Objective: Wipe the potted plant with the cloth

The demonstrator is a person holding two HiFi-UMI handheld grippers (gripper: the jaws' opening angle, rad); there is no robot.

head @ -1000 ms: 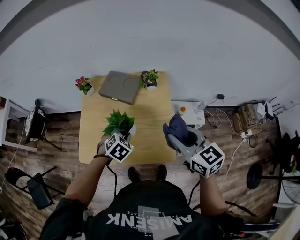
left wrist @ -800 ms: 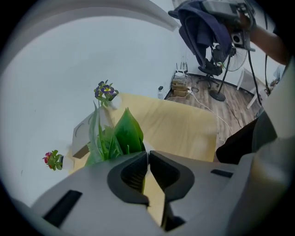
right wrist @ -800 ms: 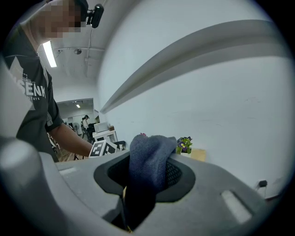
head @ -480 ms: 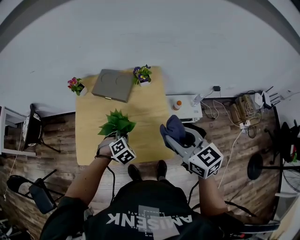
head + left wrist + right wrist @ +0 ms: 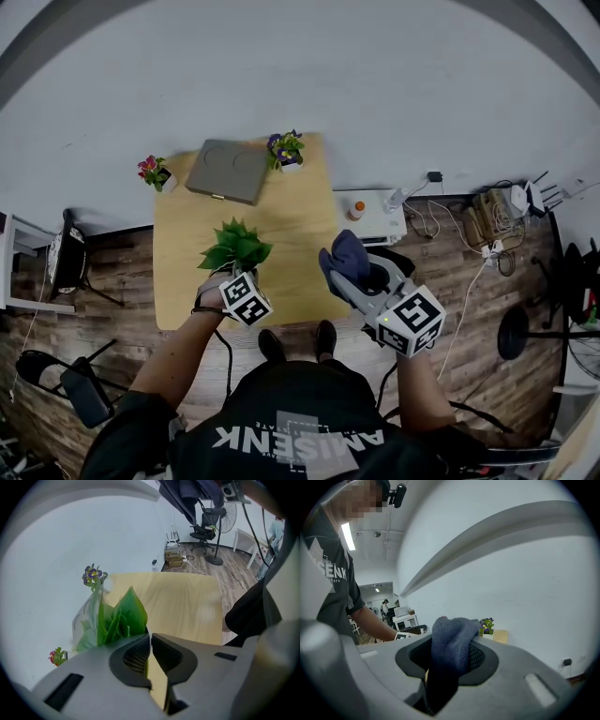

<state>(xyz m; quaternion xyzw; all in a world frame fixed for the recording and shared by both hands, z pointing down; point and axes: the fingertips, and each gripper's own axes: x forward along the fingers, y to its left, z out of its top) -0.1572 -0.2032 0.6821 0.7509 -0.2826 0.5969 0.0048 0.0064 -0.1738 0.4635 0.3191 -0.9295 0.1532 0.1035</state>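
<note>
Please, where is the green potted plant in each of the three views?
Head view: green potted plant on the table, near half, left of middle.
Left gripper view: the plant left of centre, behind the jaws.
Right gripper view: not in it.
Shared landmark: purple-flowered pot, in all three.

- The left gripper (image 5: 150, 638) points steeply down over the desk's near left part. Its jaws are almost together, pinching the thin pale rim of the potted plant (image 5: 236, 248).
- The left forearm (image 5: 173, 352) reaches forward over the desk's near edge.
- The right gripper (image 5: 342, 274) is held nearly level, just off the desk's near right corner, its jaws clamped on the bunched cloth (image 5: 451, 645).
- The right forearm (image 5: 419, 386) is bent close to the body.
</note>
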